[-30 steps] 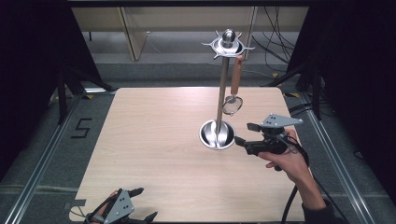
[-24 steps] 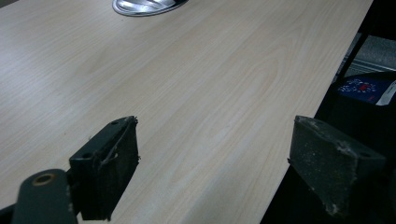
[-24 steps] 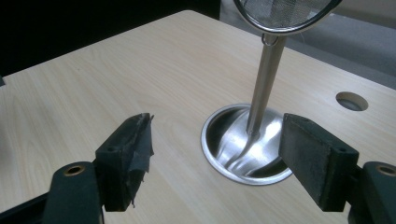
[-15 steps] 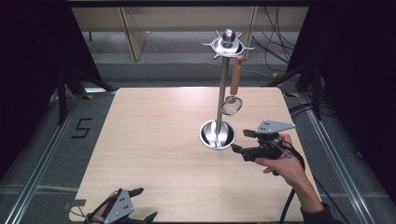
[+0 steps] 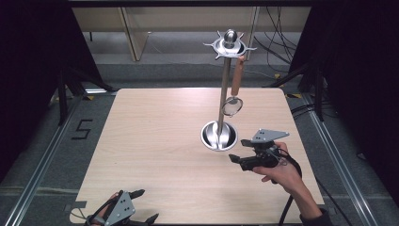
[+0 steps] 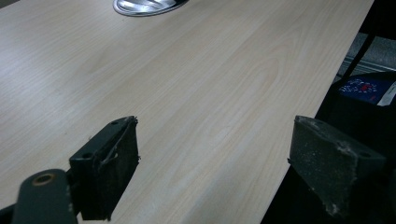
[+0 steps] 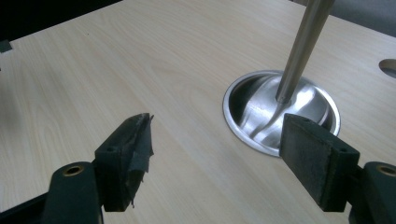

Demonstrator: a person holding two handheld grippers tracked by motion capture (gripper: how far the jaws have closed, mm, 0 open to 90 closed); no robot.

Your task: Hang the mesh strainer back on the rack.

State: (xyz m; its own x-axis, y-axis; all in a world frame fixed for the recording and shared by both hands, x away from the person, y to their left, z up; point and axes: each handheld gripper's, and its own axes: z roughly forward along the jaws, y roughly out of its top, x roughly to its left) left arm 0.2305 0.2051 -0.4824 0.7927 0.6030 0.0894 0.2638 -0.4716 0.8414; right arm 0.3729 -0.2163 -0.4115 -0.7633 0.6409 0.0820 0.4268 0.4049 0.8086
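Observation:
A metal stand rises from a round dish base [image 5: 219,136] near the table's middle right, with a pole [image 5: 224,89] and a spiked crown [image 5: 229,44] on top. From the crown hangs a utensil with a wooden handle [image 5: 236,77] and a round metal head [image 5: 232,106]. My right gripper [image 5: 238,150] is held in a hand just right of the base, open and holding nothing. Its own view has the base [image 7: 280,109] and pole [image 7: 303,42] beyond the gripper [image 7: 215,154]. My left gripper [image 5: 147,205] is open at the table's near edge, also seen in its own view [image 6: 212,158].
The light wooden table [image 5: 155,141] lies bare to the left of the stand. In the left gripper view the stand's base [image 6: 147,5] is far off, and one jaw hangs past the table edge [image 6: 303,112]. A "5" mark [image 5: 81,129] is on the floor at left.
My right gripper has drifted slightly left and toward the near edge, staying open beside the stand's base. The left gripper has not moved.

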